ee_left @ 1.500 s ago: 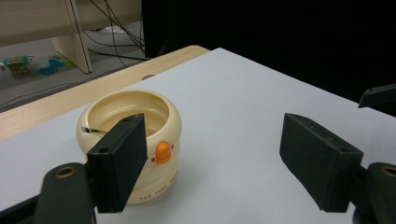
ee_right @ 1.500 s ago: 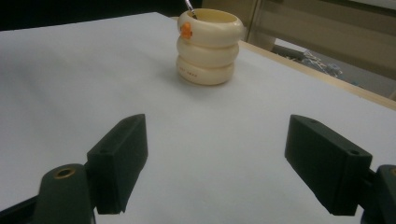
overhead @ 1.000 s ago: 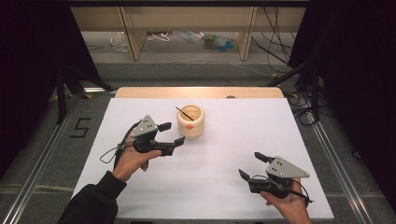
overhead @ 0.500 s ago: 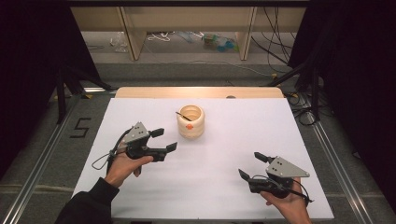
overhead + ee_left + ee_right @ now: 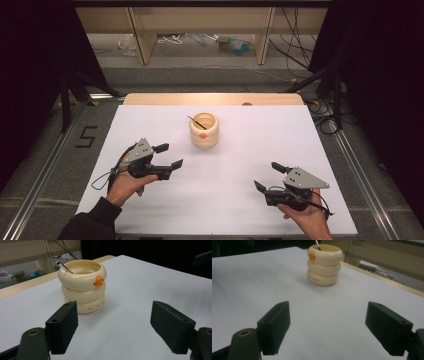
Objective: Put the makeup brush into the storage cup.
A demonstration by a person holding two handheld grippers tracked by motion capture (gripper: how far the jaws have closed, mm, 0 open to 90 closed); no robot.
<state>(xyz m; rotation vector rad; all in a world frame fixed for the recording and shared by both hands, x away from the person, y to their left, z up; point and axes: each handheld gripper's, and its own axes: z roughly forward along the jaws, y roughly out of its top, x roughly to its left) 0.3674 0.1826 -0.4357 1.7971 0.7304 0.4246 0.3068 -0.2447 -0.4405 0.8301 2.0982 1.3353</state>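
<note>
Cup: we see a cream ringed cup (image 5: 204, 131) standing upright on the white table (image 5: 235, 200), toward the far middle, with an orange beak-like knob on its front (small lettering on the lowest ring, too small for us to read).
Stick: a thin dark stick (image 5: 196, 121) leans inside the cup, its tip poking over the rim.
Left gripper: we find the left gripper (image 5: 169, 156) held above the table near side and left of the cup, jaws spread wide, nothing between them; in the left gripper view the cup (image 5: 83, 286) sits just beyond the jaws, apart from both.
Right gripper: the right gripper (image 5: 269, 176) rests low at the near right, well apart from the cup (image 5: 324, 264); its jaws have just been opening and stand wide, with only bare table between them.
</note>
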